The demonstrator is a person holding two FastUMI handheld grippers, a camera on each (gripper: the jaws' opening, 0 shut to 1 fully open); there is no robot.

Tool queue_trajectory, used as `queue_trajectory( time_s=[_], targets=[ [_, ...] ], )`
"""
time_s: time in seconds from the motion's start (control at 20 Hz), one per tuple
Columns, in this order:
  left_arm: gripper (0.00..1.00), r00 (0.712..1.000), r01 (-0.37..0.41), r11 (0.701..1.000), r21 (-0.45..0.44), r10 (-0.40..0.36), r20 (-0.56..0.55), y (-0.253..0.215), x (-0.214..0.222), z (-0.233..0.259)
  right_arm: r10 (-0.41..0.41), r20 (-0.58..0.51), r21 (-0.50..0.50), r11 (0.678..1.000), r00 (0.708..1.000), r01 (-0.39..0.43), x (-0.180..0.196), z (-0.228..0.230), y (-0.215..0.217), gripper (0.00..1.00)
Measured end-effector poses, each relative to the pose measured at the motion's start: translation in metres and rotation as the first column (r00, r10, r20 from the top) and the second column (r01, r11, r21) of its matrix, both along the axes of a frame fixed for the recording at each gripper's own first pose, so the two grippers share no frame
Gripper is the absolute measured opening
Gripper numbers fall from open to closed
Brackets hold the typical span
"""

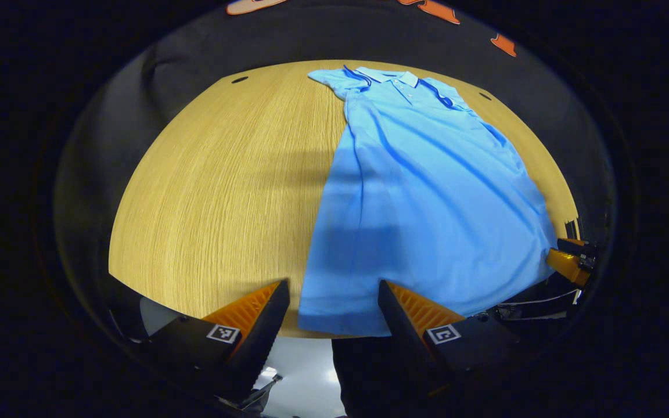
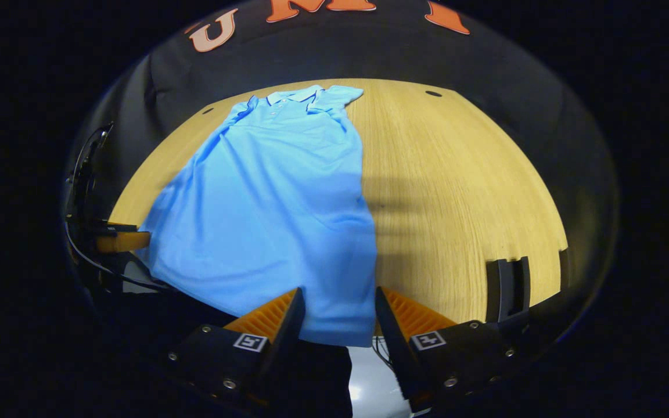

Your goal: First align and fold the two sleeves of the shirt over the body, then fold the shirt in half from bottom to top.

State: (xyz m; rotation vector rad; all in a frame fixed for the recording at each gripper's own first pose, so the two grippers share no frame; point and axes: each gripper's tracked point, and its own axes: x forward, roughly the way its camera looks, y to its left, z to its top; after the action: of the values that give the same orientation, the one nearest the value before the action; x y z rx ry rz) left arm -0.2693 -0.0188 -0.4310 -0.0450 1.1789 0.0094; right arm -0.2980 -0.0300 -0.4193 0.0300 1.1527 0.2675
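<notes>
A light blue polo shirt (image 1: 427, 191) lies flat on the wooden table (image 1: 224, 191), collar at the far side and hem at the near edge. In the left gripper view my left gripper (image 1: 331, 287) is open, and the hem's left corner lies between its fingers. In the right gripper view the shirt (image 2: 276, 203) spreads to the left, and my right gripper (image 2: 339, 296) is open astride the hem's right corner. The right gripper (image 1: 569, 264) also shows at the shirt's far hem corner in the left gripper view. The left gripper (image 2: 122, 241) likewise shows in the right gripper view.
Bare wood (image 2: 462, 191) stretches to either side of the shirt. A black bracket (image 2: 509, 287) stands at the table's near edge on the right. Small dark holes (image 2: 433, 93) mark the far part of the tabletop. Pale floor (image 1: 311, 371) shows below the edge.
</notes>
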Motion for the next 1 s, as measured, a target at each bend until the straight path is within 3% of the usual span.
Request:
queue_trajectory(
  time_s=[0.05,0.1,0.15,0.2,0.25,0.35,0.45,0.65,1.0],
  targets=[
    [1.0,1.0,-0.002,1.0,0.0,0.002,0.011,-0.001,0.001,0.001,-0.006,0.012,0.0,1.0,1.0,0.006,0.001,0.001,0.001,0.63],
    [0.98,1.0,-0.005,1.0,-0.001,0.005,0.022,-0.002,0.005,0.0,-0.026,0.015,0.001,1.0,1.0,0.026,0.0,0.001,0.002,0.62],
    [0.89,1.0,-0.002,1.0,-0.001,0.002,0.024,-0.005,0.007,-0.002,-0.045,0.019,0.005,0.999,0.999,0.045,0.002,0.002,0.003,0.4],
    [0.81,1.0,0.004,1.0,-0.005,-0.004,0.019,-0.008,0.01,-0.003,-0.053,0.017,0.013,0.999,0.998,0.053,0.003,0.001,0.006,0.33],
    [0.61,1.0,0.0,1.0,-0.006,0.0,0.015,-0.011,0.011,-0.002,-0.044,0.006,0.031,0.999,0.999,0.044,0.004,0.001,0.009,0.16],
    [0.23,1.0,-0.009,1.0,-0.001,0.009,0.003,-0.015,0.012,0.002,-0.068,-0.041,0.079,0.994,0.997,0.071,0.005,0.001,0.012,0.07],
    [0.13,1.0,0.003,1.0,-0.014,-0.003,-0.005,-0.02,0.019,0.0,-0.105,-0.092,0.139,0.983,0.99,0.117,0.007,0.001,0.018,0.02],
    [0.06,1.0,-0.025,0.994,-0.103,0.024,-0.011,-0.032,0.02,0.004,-0.141,-0.145,0.175,0.971,0.979,0.166,0.007,0.003,0.017,0.01],
    [0.06,0.994,-0.022,0.994,-0.111,0.033,0.102,-0.035,0.055,0.05,-0.232,-0.147,0.348,0.898,0.962,0.269,0.045,0.038,0.024,0.01]
  ],
)
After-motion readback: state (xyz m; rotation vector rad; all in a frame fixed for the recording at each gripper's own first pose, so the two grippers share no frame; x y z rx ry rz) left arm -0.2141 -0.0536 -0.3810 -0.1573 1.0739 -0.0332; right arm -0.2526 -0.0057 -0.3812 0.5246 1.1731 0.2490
